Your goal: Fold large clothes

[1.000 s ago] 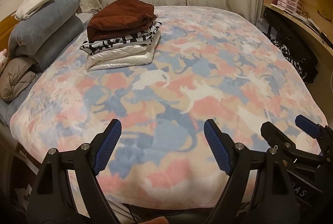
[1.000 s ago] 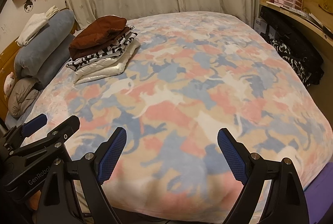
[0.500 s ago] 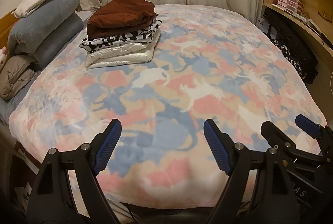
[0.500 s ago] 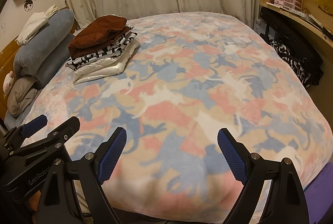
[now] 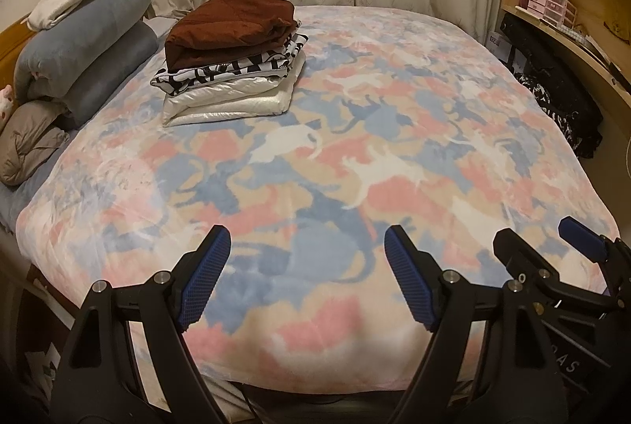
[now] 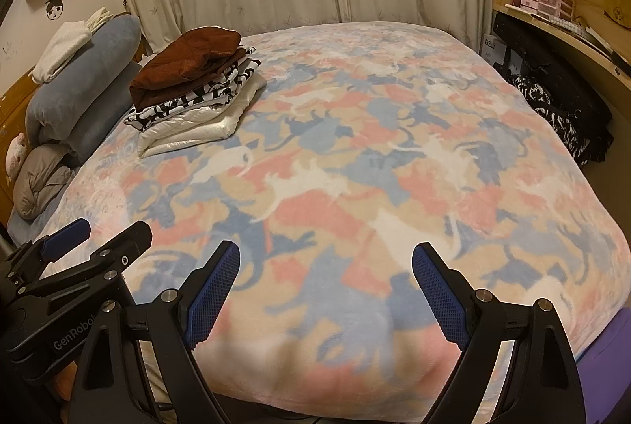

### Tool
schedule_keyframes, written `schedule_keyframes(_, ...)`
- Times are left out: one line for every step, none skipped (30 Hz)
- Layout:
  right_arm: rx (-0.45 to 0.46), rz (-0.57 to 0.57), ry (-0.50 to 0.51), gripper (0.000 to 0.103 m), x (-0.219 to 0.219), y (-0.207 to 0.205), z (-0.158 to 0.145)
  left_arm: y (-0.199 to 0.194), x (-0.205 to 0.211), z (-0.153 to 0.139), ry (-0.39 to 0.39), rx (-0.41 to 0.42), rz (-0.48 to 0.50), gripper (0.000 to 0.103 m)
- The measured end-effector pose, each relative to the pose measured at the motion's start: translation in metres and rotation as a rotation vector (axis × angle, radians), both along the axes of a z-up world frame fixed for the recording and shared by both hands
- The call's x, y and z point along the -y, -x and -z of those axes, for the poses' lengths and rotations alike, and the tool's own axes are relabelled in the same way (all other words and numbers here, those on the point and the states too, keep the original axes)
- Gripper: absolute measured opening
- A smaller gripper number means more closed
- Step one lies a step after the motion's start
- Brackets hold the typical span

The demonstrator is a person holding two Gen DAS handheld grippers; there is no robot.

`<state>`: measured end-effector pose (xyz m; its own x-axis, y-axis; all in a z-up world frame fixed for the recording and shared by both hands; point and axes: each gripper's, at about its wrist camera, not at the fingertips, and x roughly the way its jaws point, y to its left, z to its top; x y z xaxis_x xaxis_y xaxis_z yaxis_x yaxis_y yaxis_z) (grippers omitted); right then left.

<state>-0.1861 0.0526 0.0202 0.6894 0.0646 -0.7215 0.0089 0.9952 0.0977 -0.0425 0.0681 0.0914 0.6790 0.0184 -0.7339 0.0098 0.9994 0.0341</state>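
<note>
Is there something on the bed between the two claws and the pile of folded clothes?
Nothing visible. Both the left claw and the right claw are open and empty above the near edge of the patterned blanket. Only blanket lies between them and the stack of folded clothes near the pillows.

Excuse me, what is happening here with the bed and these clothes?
A person holds the left gripper and the right gripper above the near edge of the patterned blanket. Both are open and hold nothing. A stack of folded clothes lies near the pillows, brown garment on top.
</note>
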Motion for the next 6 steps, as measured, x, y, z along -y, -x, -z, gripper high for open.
schedule_keyframes(-0.002, 0.0, -0.001, 0.09, 0.002, 0.0001, 0.0008, -0.0007, -0.0002, 0.0001, 0.001, 0.0, 0.0, 0.078)
schedule_keyframes(-0.003, 0.0, -0.001, 0.09, 0.0028, 0.0005, 0.0034, 0.0013, -0.0001, 0.0022, 0.0, -0.002, 0.001, 0.078)
schedule_keyframes(-0.003, 0.0, 0.0, 0.09, 0.0044, 0.0006, 0.0041, 0.0014, -0.0005, 0.0027, 0.003, -0.006, 0.0, 0.078)
schedule_keyframes(-0.003, -0.001, 0.001, 0.09, 0.0053, 0.0006, 0.0045, 0.0018, -0.0005, 0.0029, 0.006, -0.01, -0.001, 0.078)
schedule_keyframes(-0.003, -0.001, 0.001, 0.09, 0.0034, 0.0004, 0.0036, 0.003, -0.0006, 0.0055, 0.008, -0.013, -0.002, 0.078)
schedule_keyframes(-0.003, -0.001, 0.001, 0.09, 0.004, 0.0005, 0.004, 0.0048, -0.001, 0.0076, 0.009, -0.016, -0.003, 0.078)
